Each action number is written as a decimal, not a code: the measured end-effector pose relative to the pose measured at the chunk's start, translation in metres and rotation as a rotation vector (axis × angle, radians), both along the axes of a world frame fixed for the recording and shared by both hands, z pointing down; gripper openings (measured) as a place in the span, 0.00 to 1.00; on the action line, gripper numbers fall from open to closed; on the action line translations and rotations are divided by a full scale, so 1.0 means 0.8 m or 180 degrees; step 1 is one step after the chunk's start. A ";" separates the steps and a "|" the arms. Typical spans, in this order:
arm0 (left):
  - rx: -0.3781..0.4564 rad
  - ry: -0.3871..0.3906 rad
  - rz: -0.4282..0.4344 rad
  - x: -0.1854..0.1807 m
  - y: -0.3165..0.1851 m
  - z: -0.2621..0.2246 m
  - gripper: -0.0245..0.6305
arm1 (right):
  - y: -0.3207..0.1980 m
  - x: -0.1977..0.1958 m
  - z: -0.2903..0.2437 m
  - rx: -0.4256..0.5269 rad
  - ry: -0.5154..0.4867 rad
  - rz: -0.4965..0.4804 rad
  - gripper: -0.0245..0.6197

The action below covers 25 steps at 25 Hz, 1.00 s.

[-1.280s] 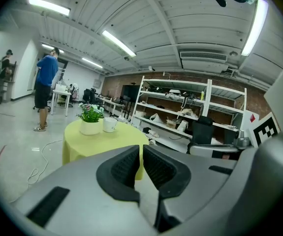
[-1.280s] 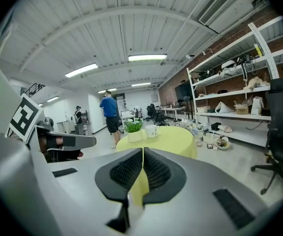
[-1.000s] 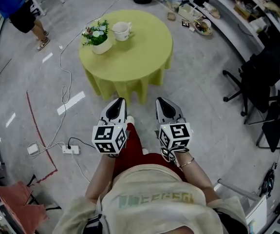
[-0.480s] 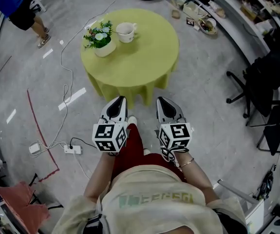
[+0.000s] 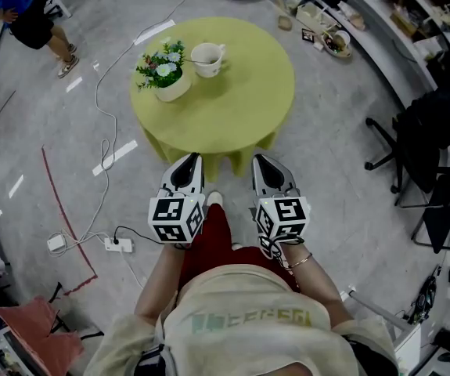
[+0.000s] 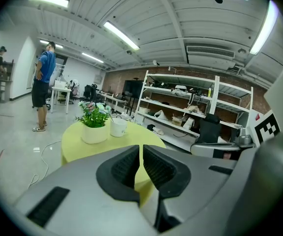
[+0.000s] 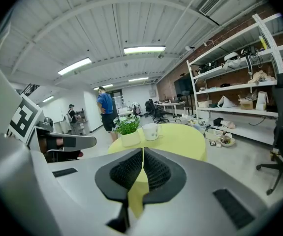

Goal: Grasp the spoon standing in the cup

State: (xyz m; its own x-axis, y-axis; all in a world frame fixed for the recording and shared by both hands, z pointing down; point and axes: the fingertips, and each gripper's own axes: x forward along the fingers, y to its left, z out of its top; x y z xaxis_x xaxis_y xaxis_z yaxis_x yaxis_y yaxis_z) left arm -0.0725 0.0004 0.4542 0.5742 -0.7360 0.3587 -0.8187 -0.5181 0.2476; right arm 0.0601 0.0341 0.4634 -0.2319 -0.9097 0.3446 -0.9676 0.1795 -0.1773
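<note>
On the far left part of the round table (image 5: 244, 112), draped in a yellow-green cloth, a white cup (image 5: 208, 60) stands just beside a pot of flowers (image 5: 167, 79), and the spoon (image 5: 199, 52) leans inside the cup, showing only as a thin handle above the rim, too small to read in detail. The left gripper (image 5: 189, 166) and right gripper (image 5: 262, 164) hang side by side close to the person's body, well apart from the table, each pointing toward it. In both gripper views the ribbed pads are pressed together with nothing between them, so the jaws will need to part before any grasp. The reach has not begun. The spoon is likely light, stiff and smooth, so it could slip or swivel in a loose pinch. The sensible place to take it is the bare upper handle, clear of the rim, pinched across its flat faces. The cup looks light too and may tip or slide on the cloth if the handle is levered sideways, so a straight upward lift seems safest
</note>
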 end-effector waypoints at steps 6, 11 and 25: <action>-0.0013 -0.0013 -0.0006 -0.009 -0.044 0.003 0.09 | -0.043 -0.009 -0.001 -0.0030 0.0035 -0.0006 0.10; -0.0010 0.0027 0.0022 -0.011 -0.079 0.002 0.10 | -0.076 -0.009 -0.004 -0.0008 0.0045 0.0041 0.10; -0.0035 0.0010 0.0085 -0.017 -0.173 0.009 0.10 | -0.153 -0.009 0.001 -0.0070 0.0091 0.0179 0.10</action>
State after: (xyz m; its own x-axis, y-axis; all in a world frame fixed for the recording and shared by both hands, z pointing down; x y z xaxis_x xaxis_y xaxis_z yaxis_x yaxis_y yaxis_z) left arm -0.0860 -0.1381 0.4617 0.5947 -0.7164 0.3650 -0.8039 -0.5370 0.2559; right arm 0.0526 -0.0880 0.4641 -0.1703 -0.9132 0.3703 -0.9808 0.1210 -0.1527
